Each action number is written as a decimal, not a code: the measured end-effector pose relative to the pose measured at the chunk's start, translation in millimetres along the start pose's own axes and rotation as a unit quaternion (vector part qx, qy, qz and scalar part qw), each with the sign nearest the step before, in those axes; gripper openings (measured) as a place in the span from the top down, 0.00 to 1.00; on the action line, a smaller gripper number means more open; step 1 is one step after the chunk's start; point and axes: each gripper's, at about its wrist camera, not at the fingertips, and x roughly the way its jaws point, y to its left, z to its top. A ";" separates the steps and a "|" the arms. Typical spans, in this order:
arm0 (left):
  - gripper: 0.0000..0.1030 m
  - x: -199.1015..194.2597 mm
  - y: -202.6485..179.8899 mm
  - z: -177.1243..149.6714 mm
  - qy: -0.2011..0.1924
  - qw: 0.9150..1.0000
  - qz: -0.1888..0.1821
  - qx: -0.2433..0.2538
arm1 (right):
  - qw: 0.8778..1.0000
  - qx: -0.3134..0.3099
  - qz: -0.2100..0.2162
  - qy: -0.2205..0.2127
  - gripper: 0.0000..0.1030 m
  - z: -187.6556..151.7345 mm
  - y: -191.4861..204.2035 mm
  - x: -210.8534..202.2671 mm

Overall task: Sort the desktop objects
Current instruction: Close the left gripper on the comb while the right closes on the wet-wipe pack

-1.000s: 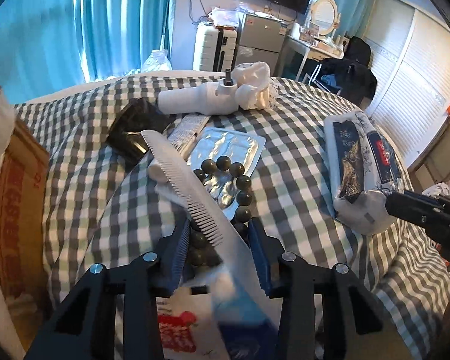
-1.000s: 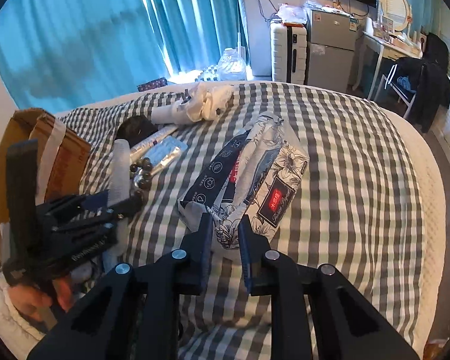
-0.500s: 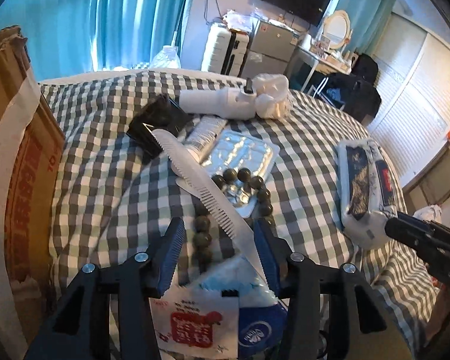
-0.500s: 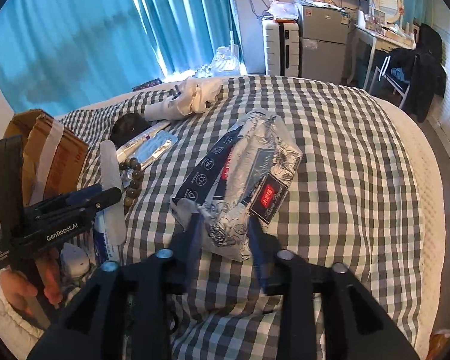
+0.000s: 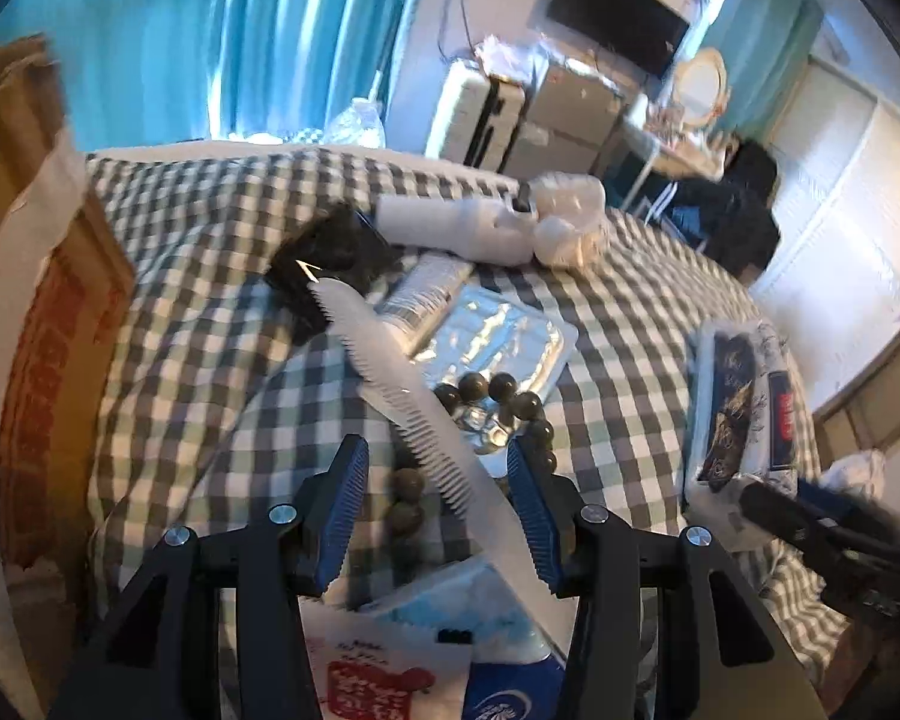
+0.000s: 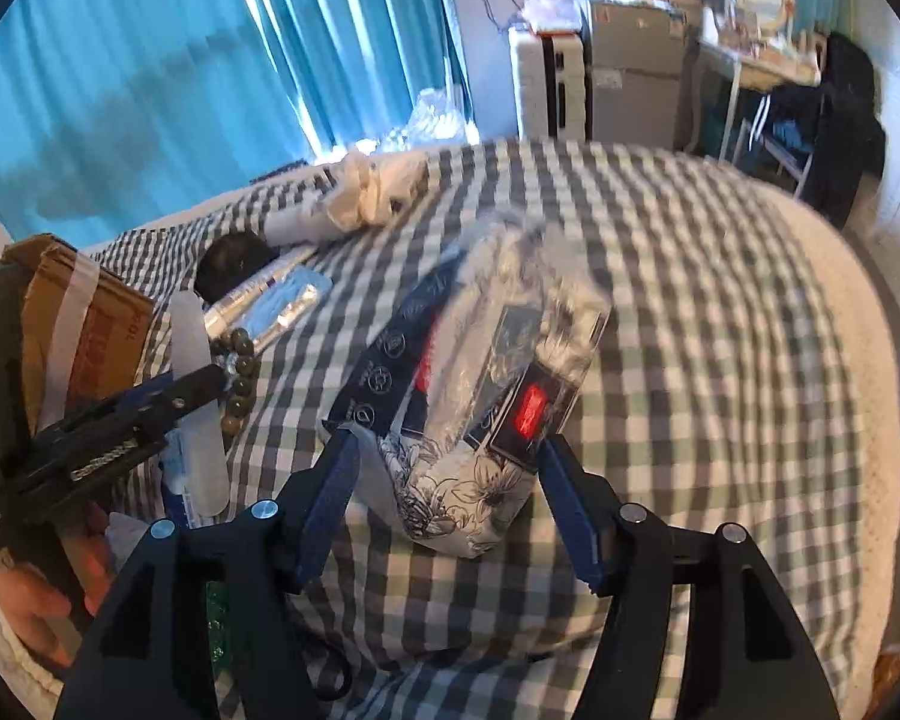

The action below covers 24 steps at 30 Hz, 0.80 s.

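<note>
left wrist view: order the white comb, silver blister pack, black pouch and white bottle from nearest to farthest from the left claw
From the left claw:
1. White comb: runs up from between the jaws.
2. Silver blister pack: just past the beads, slightly right.
3. Black pouch: farther, up left.
4. White bottle: farthest, lying along the far edge.

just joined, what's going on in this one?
A person is sorting clutter on a checked bedspread with two handheld grippers. The right gripper is opening around the near end of a tissue pack. The left gripper is open, straddling a white comb and bead bracelet.
</note>
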 end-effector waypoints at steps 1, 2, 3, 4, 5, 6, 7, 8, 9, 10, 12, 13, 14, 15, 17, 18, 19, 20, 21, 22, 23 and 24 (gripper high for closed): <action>0.51 -3.7 2.9 0.3 -0.007 1.000 -0.014 -0.010 | 1.000 0.005 0.010 0.007 0.65 -1.2 -1.4 2.3; 0.51 -6.7 5.9 1.3 -0.010 0.999 -0.035 -0.018 | 1.000 0.006 0.020 0.011 0.67 -2.3 -1.6 3.4; 0.51 -7.0 6.2 2.0 -0.006 0.999 -0.045 -0.022 | 1.000 0.004 0.021 0.009 0.71 -3.4 -0.8 2.4; 0.51 -6.5 6.7 2.7 -0.002 0.998 -0.052 -0.028 | 1.000 -0.001 0.021 0.006 0.76 -4.1 0.8 0.6; 0.51 -5.0 6.9 2.8 0.004 0.998 -0.058 -0.032 | 1.000 -0.008 0.021 0.003 0.77 -4.5 3.0 -1.6; 0.51 -2.1 6.2 2.1 0.011 0.998 -0.060 -0.033 | 1.000 -0.014 0.018 0.001 0.77 -5.0 5.2 -3.8; 0.51 -0.9 4.6 1.0 0.014 0.998 -0.056 -0.032 | 1.000 -0.018 0.014 -0.004 0.77 -5.7 6.7 -5.8; 0.51 2.0 2.4 0.2 0.018 0.998 -0.046 -0.027 | 1.000 -0.020 0.010 -0.006 0.77 -6.4 7.6 -7.2; 0.51 4.6 0.3 -0.7 0.022 0.999 -0.034 -0.022 | 1.000 -0.024 0.004 -0.007 0.77 -6.7 8.2 -8.1; 0.51 6.9 -0.9 -1.3 0.027 0.999 -0.027 -0.020 | 1.000 -0.026 0.000 -0.009 0.77 -6.8 8.7 -8.3; 0.51 9.3 -3.3 -4.2 0.034 0.999 -0.025 -0.018 | 1.000 -0.028 -0.002 -0.006 0.79 -5.7 9.2 -6.6; 0.51 9.2 -3.1 -5.4 0.035 0.999 -0.025 -0.017 | 1.000 -0.029 -0.002 -0.005 0.84 -5.4 9.1 -6.0; 0.51 9.6 -2.7 -5.5 0.040 0.999 -0.023 -0.017 | 1.000 -0.031 -0.001 -0.003 0.85 -5.1 8.4 -5.3; 0.51 9.7 -1.1 -5.9 0.043 0.999 -0.022 -0.018 | 0.999 -0.032 -0.001 -0.002 0.85 -4.9 8.3 -4.6; 0.56 7.4 1.8 -7.2 0.041 0.999 -0.022 -0.020 | 1.000 -0.030 -0.001 -0.004 0.85 -5.0 7.1 -5.1; 0.64 5.1 2.9 -8.3 0.039 0.999 -0.025 -0.018 | 1.000 -0.030 -0.001 -0.005 0.85 -5.0 6.5 -6.1; 0.67 2.4 3.0 -9.2 0.035 0.999 -0.025 -0.013 | 1.000 -0.029 -0.002 -0.007 0.85 -5.0 6.2 -7.1; 0.73 -0.7 2.2 -10.0 0.033 0.999 -0.022 -0.004 | 1.000 -0.029 -0.004 -0.009 0.85 -5.1 5.8 -8.3; 0.78 -3.2 2.0 -9.9 0.029 0.999 -0.020 0.000 | 0.999 -0.030 -0.006 -0.010 0.85 -5.4 5.2 -9.9; 0.79 -6.2 1.8 -9.7 0.026 0.999 -0.023 0.003 | 0.999 -0.030 -0.009 -0.012 0.85 -5.4 5.0 -10.7; 0.81 -8.3 1.9 -9.2 0.024 0.999 -0.028 0.004 | 0.999 -0.029 -0.009 -0.012 0.85 -5.3 4.7 -11.1; 0.82 -10.7 1.5 -8.6 0.022 0.999 -0.033 0.004 | 1.000 -0.028 -0.008 -0.010 0.85 -5.5 3.7 -11.4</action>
